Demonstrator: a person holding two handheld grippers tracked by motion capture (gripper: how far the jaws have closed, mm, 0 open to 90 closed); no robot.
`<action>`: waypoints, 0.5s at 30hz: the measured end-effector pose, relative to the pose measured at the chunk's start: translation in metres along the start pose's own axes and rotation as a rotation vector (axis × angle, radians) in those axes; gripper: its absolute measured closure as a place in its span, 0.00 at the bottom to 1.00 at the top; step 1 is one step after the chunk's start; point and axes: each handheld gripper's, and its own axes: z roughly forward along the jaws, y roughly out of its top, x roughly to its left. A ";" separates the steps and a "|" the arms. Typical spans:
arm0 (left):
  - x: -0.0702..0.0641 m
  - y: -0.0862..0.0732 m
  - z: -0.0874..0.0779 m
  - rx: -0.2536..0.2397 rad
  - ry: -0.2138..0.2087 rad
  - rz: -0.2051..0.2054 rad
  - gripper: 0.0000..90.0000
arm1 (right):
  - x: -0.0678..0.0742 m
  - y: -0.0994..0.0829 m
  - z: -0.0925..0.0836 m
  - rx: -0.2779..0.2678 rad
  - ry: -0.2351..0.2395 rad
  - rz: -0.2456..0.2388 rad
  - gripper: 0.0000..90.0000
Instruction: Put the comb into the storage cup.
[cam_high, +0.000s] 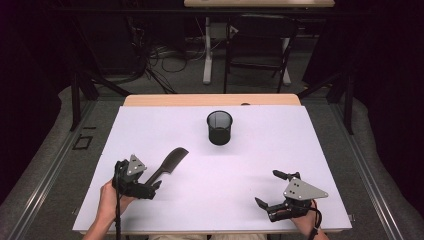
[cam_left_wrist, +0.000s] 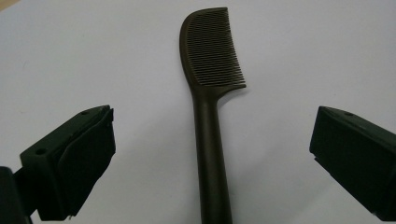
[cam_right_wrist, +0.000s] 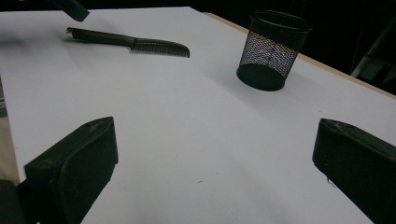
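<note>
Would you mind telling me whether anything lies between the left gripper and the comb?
Nothing visible does. The left gripper is open, with the comb handle lying flat between its jaws, untouched by either, on the bare white table.

You're in a lab-like recording room: a table (cam_high: 150, 100) under a white sheet (cam_high: 280, 150), black curtains (cam_high: 390, 75) on both sides, cables (cam_high: 165, 55) tangled on the grey floor (cam_high: 60, 150), a chair (cam_high: 260, 45) and desk leg (cam_high: 207, 50) behind.

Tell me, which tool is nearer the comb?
Left. The left tool straddles the comb handle, jaws open. The right tool sits far across the table.
</note>
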 end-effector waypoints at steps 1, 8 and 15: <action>0.000 0.002 0.000 0.016 0.003 0.006 0.00 | 0.000 0.000 0.000 0.002 -0.003 0.001 0.00; 0.003 0.010 0.001 0.061 0.004 0.008 0.00 | 0.000 0.000 0.000 0.006 0.000 0.006 0.00; 0.008 0.022 0.003 0.116 -0.002 -0.009 0.01 | -0.001 -0.001 0.001 0.009 0.011 0.009 0.00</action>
